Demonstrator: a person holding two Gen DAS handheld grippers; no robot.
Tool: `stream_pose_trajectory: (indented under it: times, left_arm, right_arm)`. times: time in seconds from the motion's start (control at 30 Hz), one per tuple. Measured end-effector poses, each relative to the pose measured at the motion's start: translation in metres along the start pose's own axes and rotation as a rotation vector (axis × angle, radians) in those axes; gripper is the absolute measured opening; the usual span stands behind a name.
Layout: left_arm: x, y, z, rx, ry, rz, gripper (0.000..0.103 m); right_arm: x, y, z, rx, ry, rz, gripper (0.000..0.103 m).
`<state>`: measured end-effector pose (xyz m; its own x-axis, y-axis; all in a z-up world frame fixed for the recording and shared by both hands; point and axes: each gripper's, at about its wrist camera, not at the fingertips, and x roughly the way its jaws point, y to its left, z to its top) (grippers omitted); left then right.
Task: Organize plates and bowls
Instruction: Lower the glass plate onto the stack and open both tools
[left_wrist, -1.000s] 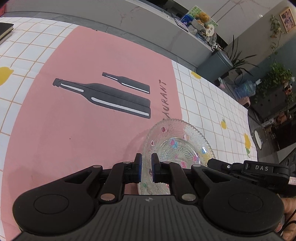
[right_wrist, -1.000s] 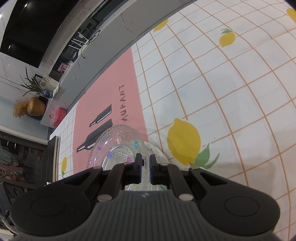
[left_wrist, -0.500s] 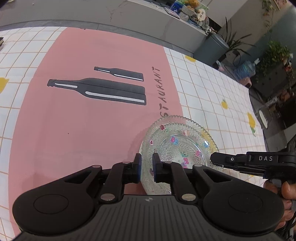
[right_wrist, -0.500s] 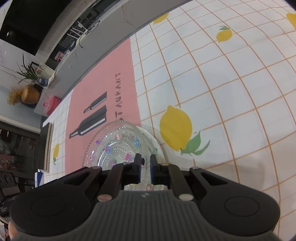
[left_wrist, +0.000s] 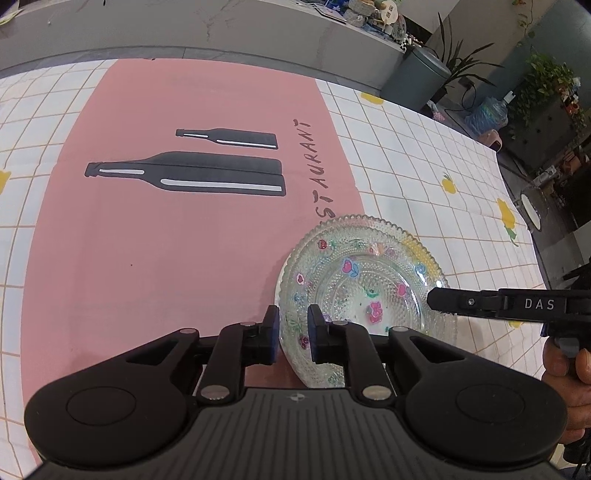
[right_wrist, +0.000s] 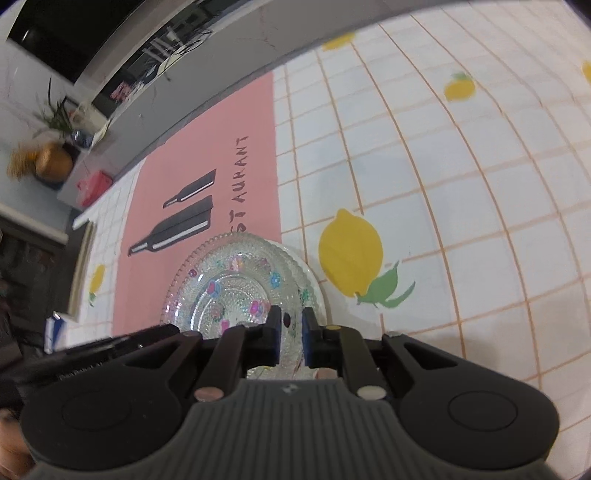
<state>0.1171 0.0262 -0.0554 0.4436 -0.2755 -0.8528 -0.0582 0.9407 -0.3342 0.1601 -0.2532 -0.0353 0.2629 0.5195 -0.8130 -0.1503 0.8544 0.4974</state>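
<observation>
Left wrist view: both tongs (left_wrist: 290, 329) (right_wrist: 289, 334) pinch a glass plate (left_wrist: 364, 280) over the lemon-print tablecloth (left_wrist: 424, 166).

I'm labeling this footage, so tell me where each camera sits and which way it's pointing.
Left wrist: sits on the left gripper, facing across the pink placemat toward the glass plate; the right gripper and a hand show at right.
Right wrist: sits on the right gripper, facing the glass plate and lemon-print tablecloth; the left gripper's body is at lower left.
Shared: plate, placemat, tablecloth.
</observation>
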Motion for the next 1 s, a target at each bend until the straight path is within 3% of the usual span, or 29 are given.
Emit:
stream_pose_trajectory:
  times: [0.47,0.87,1.0]
  left_arm:
    - [0.001,-0.003,0.001,0.012,0.014,0.009,0.02]
    - [0.001,-0.01,-0.001,0.034,0.015,0.0,0.021]
    - [0.003,-0.012,-0.001,0.05,0.014,0.011,0.021]
  right_arm:
    - [0.003,0.023,-0.005,-0.179,-0.016,-0.099,0.019]
    - [0.005,0.049,-0.016,-0.387,-0.054,-0.248,0.027]
    - [0.006,0.049,-0.016,-0.398,-0.053,-0.248,0.031]
